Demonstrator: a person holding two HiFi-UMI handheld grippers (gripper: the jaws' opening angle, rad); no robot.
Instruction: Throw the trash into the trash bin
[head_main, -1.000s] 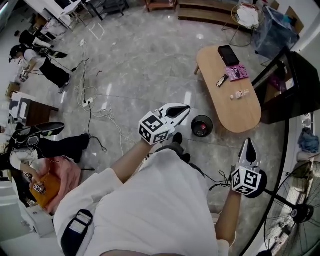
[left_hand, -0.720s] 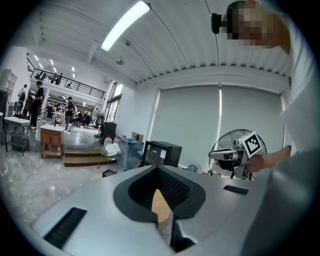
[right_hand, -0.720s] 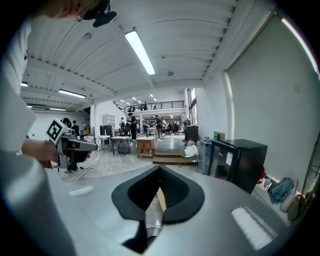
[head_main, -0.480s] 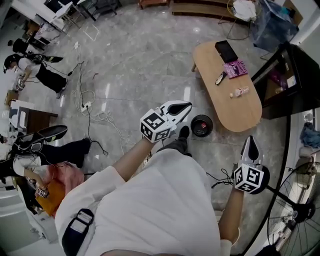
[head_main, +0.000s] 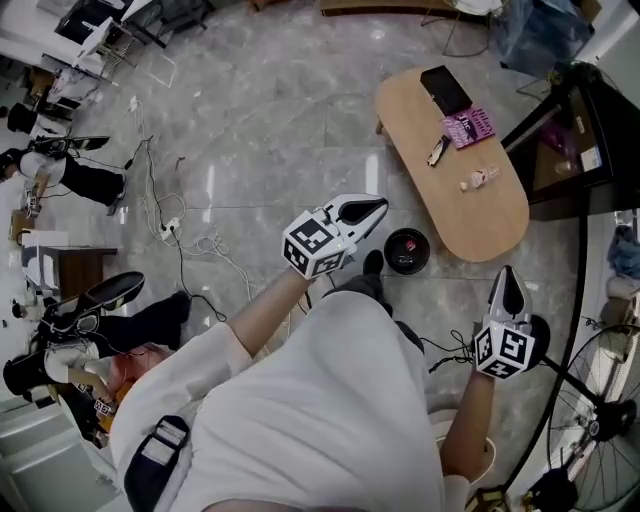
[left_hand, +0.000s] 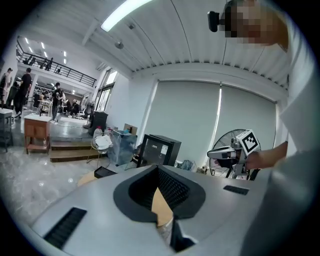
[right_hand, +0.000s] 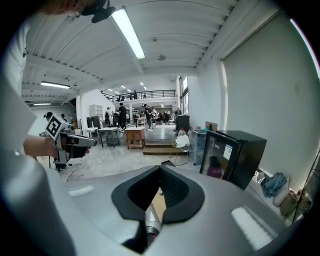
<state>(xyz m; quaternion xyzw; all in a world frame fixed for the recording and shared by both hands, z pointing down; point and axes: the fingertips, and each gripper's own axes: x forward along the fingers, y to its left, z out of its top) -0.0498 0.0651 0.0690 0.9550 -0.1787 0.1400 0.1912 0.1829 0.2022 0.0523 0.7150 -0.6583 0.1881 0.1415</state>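
**Trash bin** (head_main: 389, 250): round, black, upright on the floor with its mouth facing up. It stands just beside the near end of the counter (head_main: 490, 215). Something reddish lies inside, too small to name.

**Pale scrap** (head_main: 478, 180): on the counter. Its long axis runs across the counter's width, with the right end slightly higher in the head view.

**Dark strip** (head_main: 437, 150): on the counter. Its long axis slants from lower left to upper right. What kind of thing either piece is cannot be told at this size.

**Left tongs** (head_main: 375, 207): tips closed together, nothing held. They point toward the bin, which sits just right of the tips.

**Right tongs** (head_main: 506, 278): pressed shut and empty. They point toward the counter's near end.

**Placement:** the bin lies between the 2 tongs. Both pieces lie well apart from them, farther along the counter.

**Gripper views:** in both, the counter shows only as a tan sliver behind the closed tips.
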